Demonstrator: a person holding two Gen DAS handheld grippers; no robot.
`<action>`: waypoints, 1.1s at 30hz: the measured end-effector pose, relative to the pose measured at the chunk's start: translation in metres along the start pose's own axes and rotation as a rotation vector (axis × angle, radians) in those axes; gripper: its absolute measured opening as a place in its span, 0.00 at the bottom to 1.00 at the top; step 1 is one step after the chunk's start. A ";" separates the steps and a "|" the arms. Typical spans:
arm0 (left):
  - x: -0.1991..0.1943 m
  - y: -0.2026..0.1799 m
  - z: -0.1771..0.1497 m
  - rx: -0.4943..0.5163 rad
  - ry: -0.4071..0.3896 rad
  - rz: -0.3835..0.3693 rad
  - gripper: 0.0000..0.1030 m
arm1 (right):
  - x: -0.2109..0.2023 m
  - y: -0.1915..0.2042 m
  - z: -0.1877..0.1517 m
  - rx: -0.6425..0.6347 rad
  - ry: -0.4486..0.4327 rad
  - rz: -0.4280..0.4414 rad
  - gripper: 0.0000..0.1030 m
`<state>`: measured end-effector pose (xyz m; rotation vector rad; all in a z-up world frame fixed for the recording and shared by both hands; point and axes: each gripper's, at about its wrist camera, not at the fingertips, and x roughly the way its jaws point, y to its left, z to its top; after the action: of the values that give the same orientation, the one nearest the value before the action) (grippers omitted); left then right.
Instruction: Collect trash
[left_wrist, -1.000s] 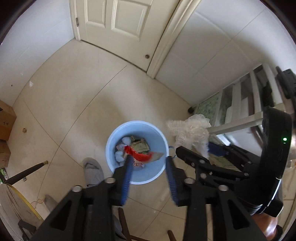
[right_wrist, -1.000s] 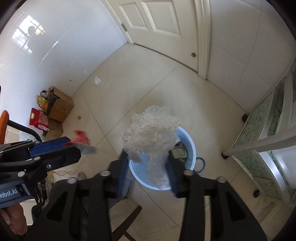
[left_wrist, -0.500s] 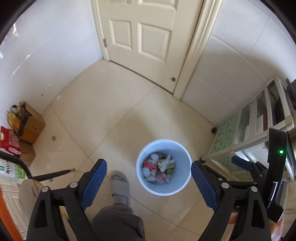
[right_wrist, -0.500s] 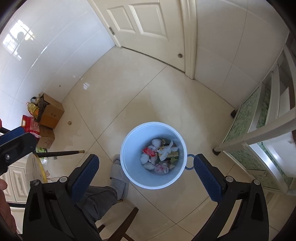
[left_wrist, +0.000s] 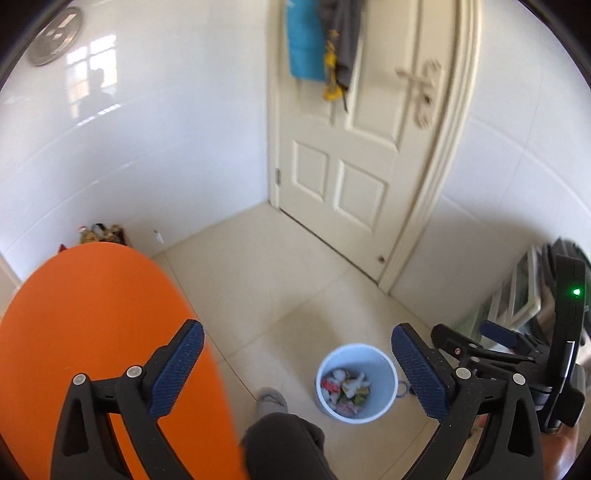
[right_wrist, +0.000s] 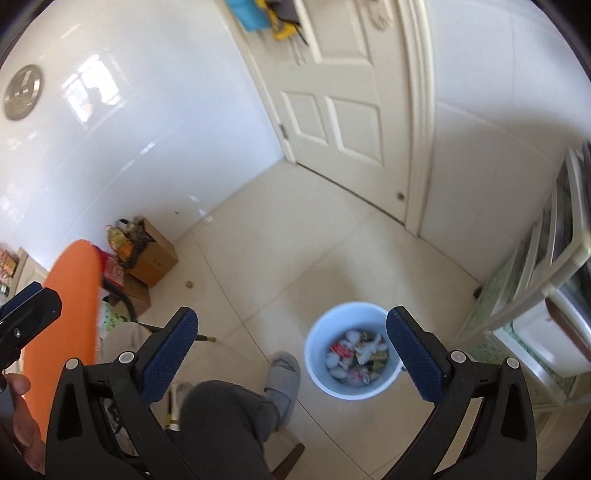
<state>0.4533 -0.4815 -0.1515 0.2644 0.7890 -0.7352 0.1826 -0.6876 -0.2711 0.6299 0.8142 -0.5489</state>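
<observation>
A pale blue bin (left_wrist: 332, 406) stands on the tiled floor, far below both grippers, with mixed trash (left_wrist: 345, 389) inside: white wads, a red wrapper, green packets. My left gripper (left_wrist: 297, 332) is high above the floor, its jaws opening, and nothing lies between its blue pads. The right wrist view shows the same bin (right_wrist: 317, 376) and trash (right_wrist: 356, 356) under my right gripper (right_wrist: 291, 315), which is open and empty. The right gripper's fingers (left_wrist: 495, 332) show at the right of the left wrist view.
An orange rounded surface (left_wrist: 92, 332) fills the lower left. A person's grey-trousered leg (right_wrist: 221, 424) and grey slipper (right_wrist: 282, 376) are beside the bin. Cardboard boxes (right_wrist: 155, 254) sit by the wall, a white door (left_wrist: 369, 147) is ahead, and a shelf unit (right_wrist: 546, 295) stands right.
Both grippers opened and let go of a red wrapper and a white plastic wad, which now lie in the bin. Both have risen well away from the bin, which now looks small.
</observation>
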 end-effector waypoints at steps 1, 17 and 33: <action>-0.021 0.011 -0.006 -0.016 -0.024 0.016 0.98 | -0.007 0.012 0.000 -0.010 -0.012 0.010 1.00; -0.356 0.123 -0.206 -0.301 -0.320 0.403 0.99 | -0.154 0.257 -0.065 -0.359 -0.234 0.362 1.00; -0.507 0.025 -0.392 -0.396 -0.451 0.612 0.99 | -0.232 0.309 -0.163 -0.517 -0.296 0.461 1.00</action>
<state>0.0138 -0.0241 -0.0552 -0.0283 0.3713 -0.0425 0.1753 -0.3138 -0.0803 0.2322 0.4765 0.0021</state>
